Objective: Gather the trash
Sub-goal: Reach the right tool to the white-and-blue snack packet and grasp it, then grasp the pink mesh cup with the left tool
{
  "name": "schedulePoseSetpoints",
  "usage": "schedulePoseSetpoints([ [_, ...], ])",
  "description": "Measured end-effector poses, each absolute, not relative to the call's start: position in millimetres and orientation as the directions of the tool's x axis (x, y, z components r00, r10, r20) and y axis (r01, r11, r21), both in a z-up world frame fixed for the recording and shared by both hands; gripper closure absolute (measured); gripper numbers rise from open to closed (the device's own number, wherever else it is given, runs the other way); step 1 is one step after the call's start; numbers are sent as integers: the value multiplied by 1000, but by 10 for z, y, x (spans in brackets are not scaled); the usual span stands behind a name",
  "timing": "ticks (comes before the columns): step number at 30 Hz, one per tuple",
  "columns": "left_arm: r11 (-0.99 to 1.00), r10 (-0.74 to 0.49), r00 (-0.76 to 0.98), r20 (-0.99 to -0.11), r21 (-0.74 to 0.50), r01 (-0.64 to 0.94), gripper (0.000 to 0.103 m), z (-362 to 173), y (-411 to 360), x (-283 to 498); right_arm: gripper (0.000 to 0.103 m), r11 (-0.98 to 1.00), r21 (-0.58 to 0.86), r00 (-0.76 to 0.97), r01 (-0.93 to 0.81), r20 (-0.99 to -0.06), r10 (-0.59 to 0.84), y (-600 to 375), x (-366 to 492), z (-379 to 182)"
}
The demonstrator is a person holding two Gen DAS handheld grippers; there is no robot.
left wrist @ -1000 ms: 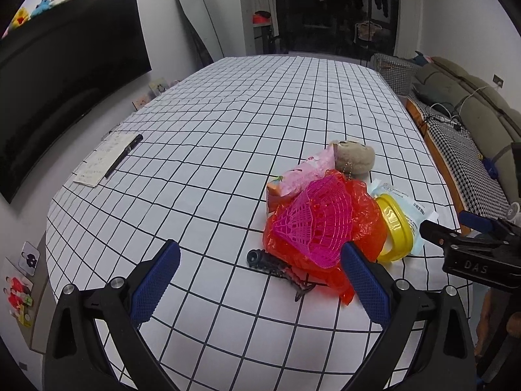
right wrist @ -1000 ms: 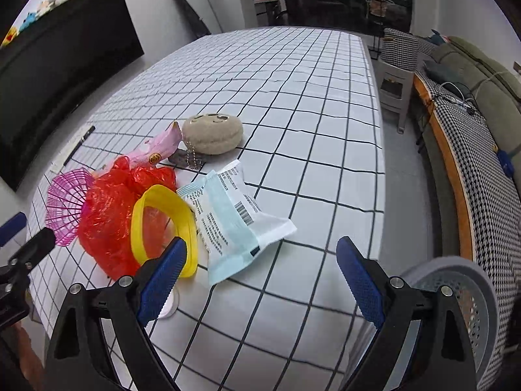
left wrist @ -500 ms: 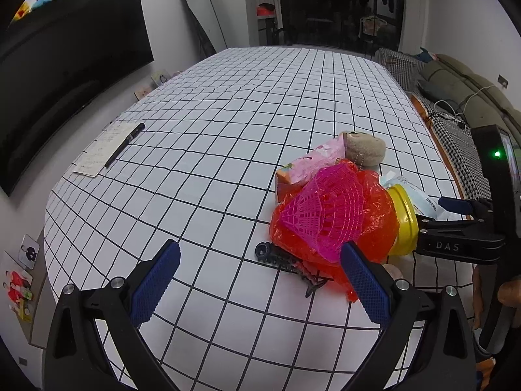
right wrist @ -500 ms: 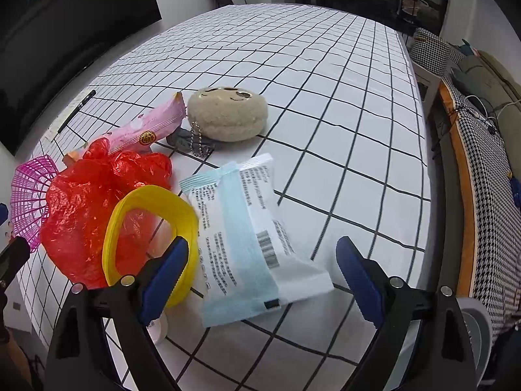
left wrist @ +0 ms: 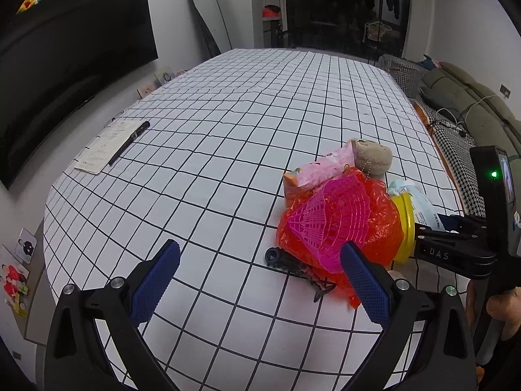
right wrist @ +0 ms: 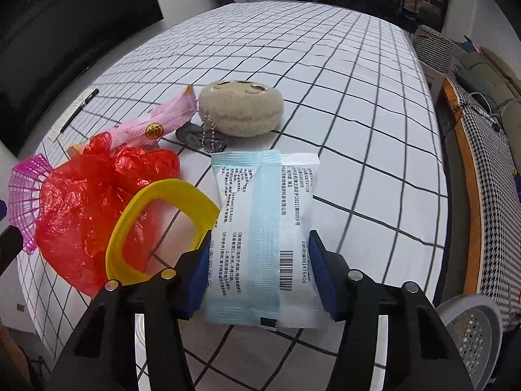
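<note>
A blue-and-white packet lies at the near right of the checked table. My right gripper has it between its blue pads; the jaws are closing and both pads touch its sides. Left of it sit a yellow ring, a red plastic bag and a pink mesh piece. Behind are a pink snack wrapper and a beige plush. My left gripper hovers open before the red bag and a black clip, holding nothing.
A paper sheet with a black pen lies at the table's far left. A grey perforated bin stands below the table's right edge. A sofa runs along the right and a dark screen along the left wall.
My right gripper came down over the packet and its jaws narrowed from wide open onto the packet's sides. The packet now lies straight between the pads. The left gripper stays open in place.
</note>
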State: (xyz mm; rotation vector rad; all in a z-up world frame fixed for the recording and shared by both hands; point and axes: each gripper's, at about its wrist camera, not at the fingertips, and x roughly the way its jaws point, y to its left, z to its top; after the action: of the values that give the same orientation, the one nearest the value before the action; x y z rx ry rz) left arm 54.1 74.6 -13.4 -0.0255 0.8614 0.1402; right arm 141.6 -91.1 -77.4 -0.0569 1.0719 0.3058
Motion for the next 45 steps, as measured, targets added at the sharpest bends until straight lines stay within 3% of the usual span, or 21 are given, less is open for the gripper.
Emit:
schedulePoseSetpoints([
  [24,993,58,634,-771,-20,-115,8,-303,838,920,49,973,230,564,-12,-802,196,-1526,564,-576],
  [30,998,22,648,-762,-23,-61,42,-287,777,915,49,970,245,557,-3,-804,205,-1512,564,-594],
  [33,999,8,654,-756,-22,-37,69,-280,745,897,49,970,245,555,-7,-806,208,-1476,569,-598],
  [34,999,3,653,-757,-26,-35,84,-283,743,890,49,969,246,554,-9,-806,210,-1468,571,-601],
  [35,999,5,653,-758,-26,-38,93,-287,747,888,49,969,247,553,-10,-806,211,-1463,572,-603],
  [37,999,0,656,-755,-33,-38,98,-293,744,871,49,968,251,550,-11,-807,216,-1455,575,-611],
  [45,998,-6,682,-731,-47,-41,100,-181,793,763,49,966,259,550,-17,-804,226,-1433,517,-603],
])
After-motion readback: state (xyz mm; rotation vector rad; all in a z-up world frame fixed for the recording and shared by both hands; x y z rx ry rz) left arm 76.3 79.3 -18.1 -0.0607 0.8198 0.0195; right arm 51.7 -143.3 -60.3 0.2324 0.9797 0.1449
